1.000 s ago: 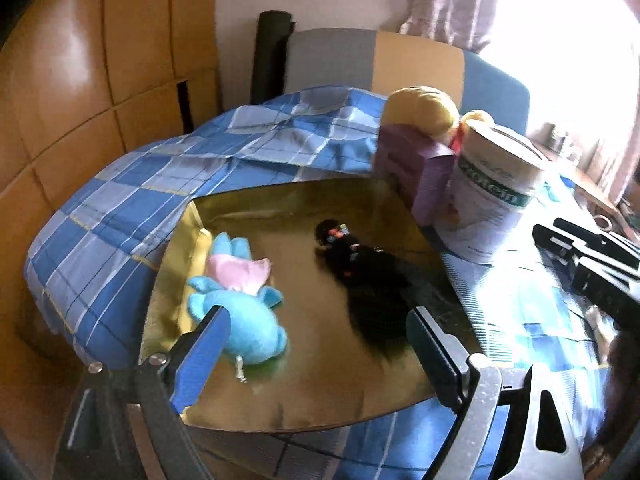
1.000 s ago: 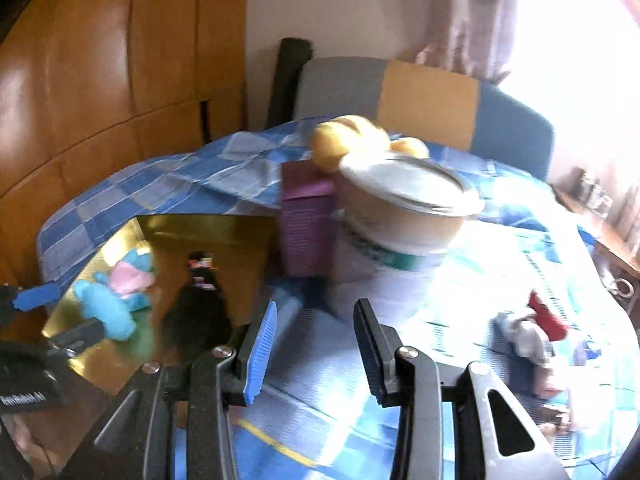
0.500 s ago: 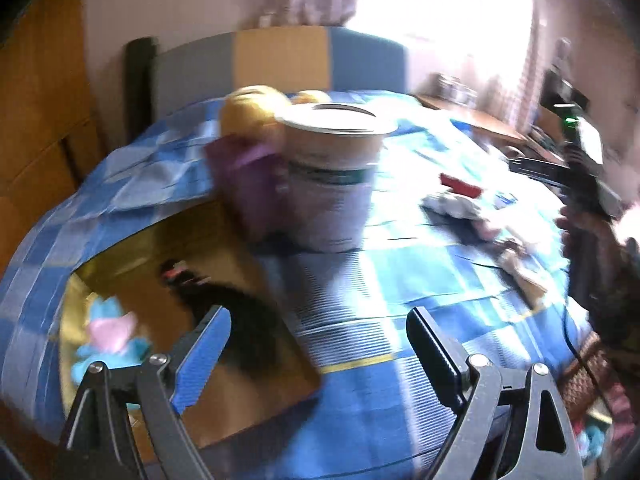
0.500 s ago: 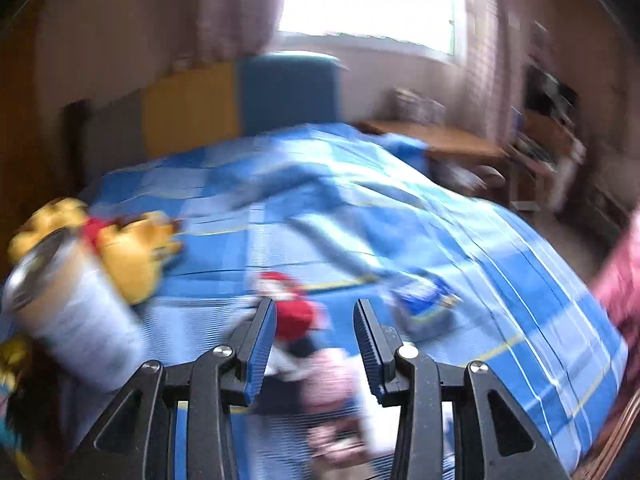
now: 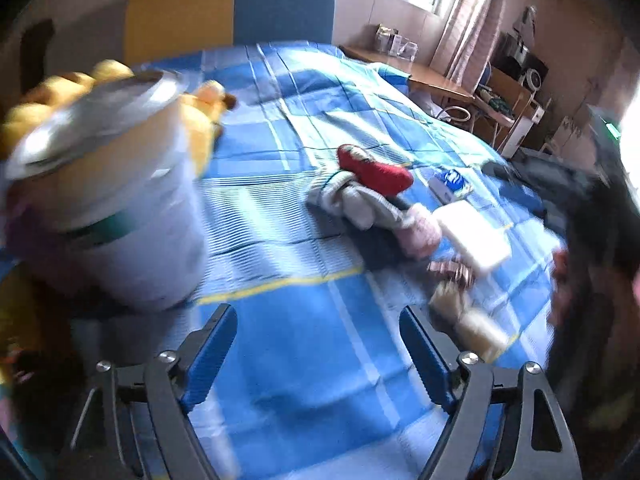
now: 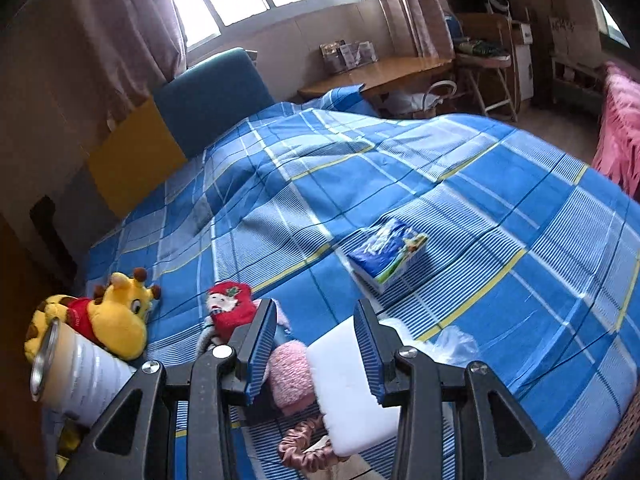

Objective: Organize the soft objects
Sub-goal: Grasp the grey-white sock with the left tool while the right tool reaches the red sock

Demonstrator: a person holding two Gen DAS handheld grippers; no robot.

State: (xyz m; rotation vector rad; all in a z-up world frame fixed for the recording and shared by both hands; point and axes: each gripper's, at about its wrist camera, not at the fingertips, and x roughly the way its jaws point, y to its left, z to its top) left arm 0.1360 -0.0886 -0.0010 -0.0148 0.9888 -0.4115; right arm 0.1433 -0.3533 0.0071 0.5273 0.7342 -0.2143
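A heap of soft things lies on the blue checked bedspread (image 6: 460, 184): a red Santa sock (image 6: 232, 304), grey socks (image 5: 356, 204), a pink fluffy sock (image 6: 288, 372), a white foam block (image 6: 348, 384) and a pink scrunchie (image 6: 304, 444). My right gripper (image 6: 316, 344) hovers over the pink sock and the foam block, jaws partly apart and gripping nothing. My left gripper (image 5: 318, 356) hangs over bare bedspread in front of the heap. Its jaws are closing with nothing between them. A yellow giraffe plush (image 6: 116, 320) lies to the left.
A white can (image 5: 112, 216) stands close on the left, against the giraffe plush (image 5: 204, 120). A blue tissue pack (image 6: 386, 256) and a clear plastic bag (image 6: 452, 344) lie beyond the heap. A dark blurred arm (image 5: 580, 208) fills the left view's right edge. A desk and chairs stand behind the bed.
Both views have swung right, away from the gold tray with the blue and black plush toys and onto the sock heap. The left jaws have narrowed a little; the right gap is unchanged.
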